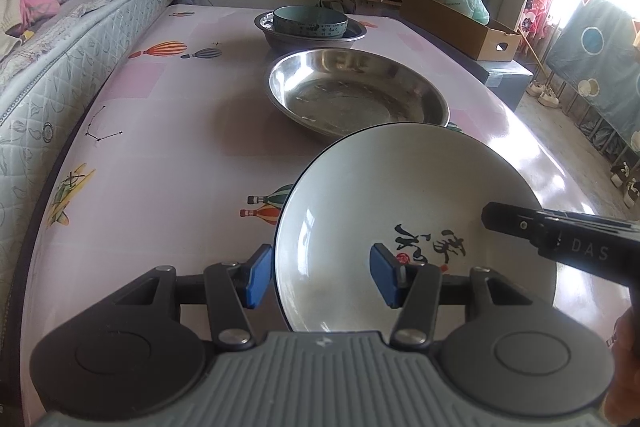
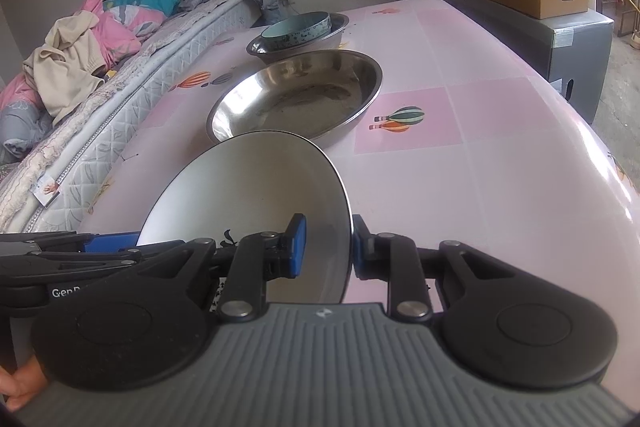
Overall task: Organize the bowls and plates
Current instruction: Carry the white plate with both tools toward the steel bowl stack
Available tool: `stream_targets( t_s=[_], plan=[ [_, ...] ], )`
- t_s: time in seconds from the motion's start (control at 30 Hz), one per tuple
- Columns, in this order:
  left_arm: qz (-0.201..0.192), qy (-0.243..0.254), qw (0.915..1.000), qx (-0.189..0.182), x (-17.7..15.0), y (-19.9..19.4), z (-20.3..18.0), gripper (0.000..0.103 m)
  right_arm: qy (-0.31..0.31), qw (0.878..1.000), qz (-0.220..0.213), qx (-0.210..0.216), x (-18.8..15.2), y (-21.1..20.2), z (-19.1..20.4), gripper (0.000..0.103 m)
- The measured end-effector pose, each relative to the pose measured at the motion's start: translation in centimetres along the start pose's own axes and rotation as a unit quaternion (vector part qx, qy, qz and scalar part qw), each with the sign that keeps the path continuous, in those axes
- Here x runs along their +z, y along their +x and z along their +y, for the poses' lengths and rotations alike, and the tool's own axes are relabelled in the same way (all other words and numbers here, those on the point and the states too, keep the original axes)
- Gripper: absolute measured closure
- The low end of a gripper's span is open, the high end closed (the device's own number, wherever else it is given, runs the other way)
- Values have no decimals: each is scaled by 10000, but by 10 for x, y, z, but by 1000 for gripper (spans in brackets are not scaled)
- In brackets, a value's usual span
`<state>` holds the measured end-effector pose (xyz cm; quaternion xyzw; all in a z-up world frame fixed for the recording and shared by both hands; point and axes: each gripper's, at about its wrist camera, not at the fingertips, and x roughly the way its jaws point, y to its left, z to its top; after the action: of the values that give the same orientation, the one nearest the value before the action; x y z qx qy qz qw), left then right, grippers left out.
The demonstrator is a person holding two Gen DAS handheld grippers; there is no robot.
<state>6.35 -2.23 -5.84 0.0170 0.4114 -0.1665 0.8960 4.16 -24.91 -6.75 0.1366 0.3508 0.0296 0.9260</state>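
Straddling the near-left rim of the white plate [image 1: 400, 211], the left gripper [image 1: 322, 275] had its jaws apart, 1 blue pad outside the rim, the other over the plate's inner face; neither pad touched it visibly. The right gripper [image 2: 326, 247] straddled the plate's [image 2: 256, 195] opposite rim, jaws also apart, the outer pad close against the rim; contact could not be confirmed. The plate sat tilted above the pink table [image 1: 160, 155]. Just beyond the plate sat a wide steel basin [image 1: 356, 91]. Beyond that basin, a smaller steel bowl [image 1: 310, 37] held a teal bowl [image 1: 310, 21] nested inside. Left of the plate, a mattress [image 1: 68, 67] ran alongside the table.
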Motion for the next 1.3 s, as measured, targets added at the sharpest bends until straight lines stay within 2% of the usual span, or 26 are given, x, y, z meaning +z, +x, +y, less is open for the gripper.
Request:
stream_targets(
  t_s=[0.9,1.3],
  plan=[
    [-81,-4,10000,29,7,-5,-2,50,-6,10000,-81,5,10,-6,2,81],
    [-168,-23,9999,22,25,-5,-7,50,7,9999,-150,-12,21,-7,2,80]
  ],
)
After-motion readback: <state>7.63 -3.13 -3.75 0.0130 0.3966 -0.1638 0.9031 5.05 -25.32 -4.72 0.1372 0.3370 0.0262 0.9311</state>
